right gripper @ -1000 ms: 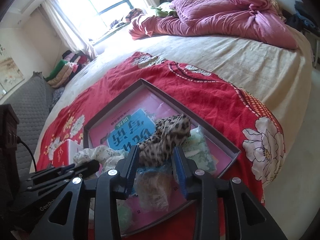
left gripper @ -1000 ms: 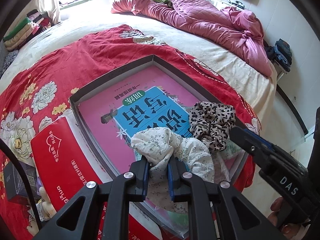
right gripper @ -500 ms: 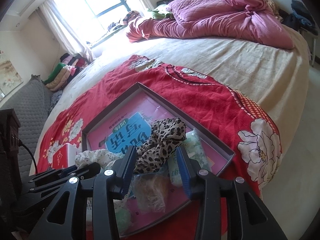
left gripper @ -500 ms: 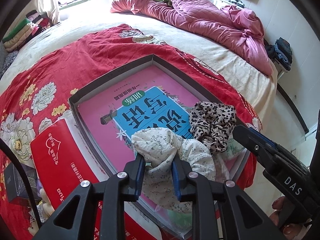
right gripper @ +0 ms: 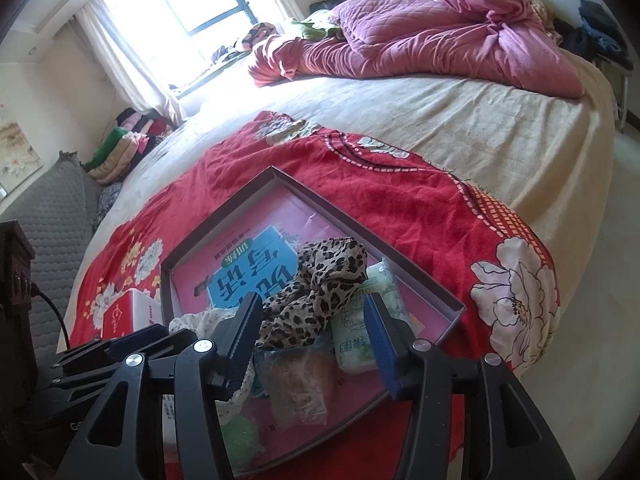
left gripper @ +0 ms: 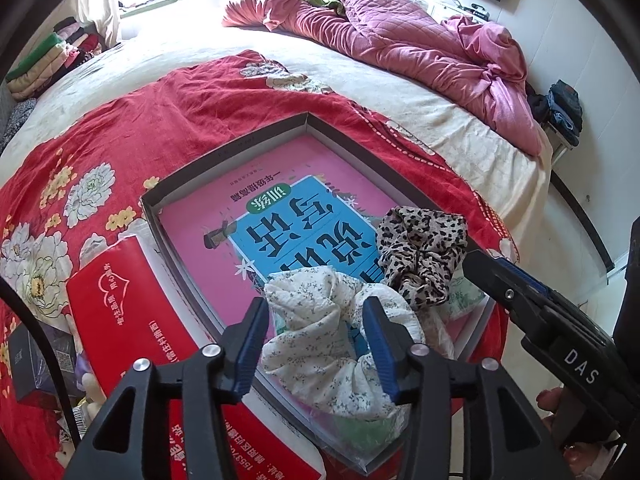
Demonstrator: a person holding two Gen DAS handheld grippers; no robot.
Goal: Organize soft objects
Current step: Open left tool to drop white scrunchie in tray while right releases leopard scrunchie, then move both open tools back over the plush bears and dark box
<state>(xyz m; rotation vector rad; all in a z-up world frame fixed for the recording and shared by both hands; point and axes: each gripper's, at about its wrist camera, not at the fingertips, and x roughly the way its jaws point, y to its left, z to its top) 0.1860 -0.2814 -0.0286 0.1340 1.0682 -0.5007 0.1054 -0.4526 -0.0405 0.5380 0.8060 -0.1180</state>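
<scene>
**Both claws spread over the scrunchies in the box**

I am holding the left claw (left gripper: 316,340) spread wide, its blue pads standing on either side of the white floral scrunchie (left gripper: 340,340) without pinching it. That scrunchie is lying at the near edge of the shallow grey box (left gripper: 224,160), partly over the pink and blue book (left gripper: 280,216) that is filling the box floor. Just beyond it, touching it, the leopard-print scrunchie (left gripper: 420,256) is resting on the book's right side.

I am keeping the right claw (right gripper: 312,336) spread too, its fingers flanking the leopard-print scrunchie (right gripper: 320,292) with a gap on each side. Beside that scrunchie in the box, a green tissue packet (right gripper: 360,332) is lying to the right, and a clear bag with something brown (right gripper: 296,384) is sitting nearer to me.

The box is sitting on a red floral cloth (left gripper: 160,120) spread over the bed (right gripper: 460,120). Left of the box, a red carton (left gripper: 116,304) is lying against its wall.
</scene>
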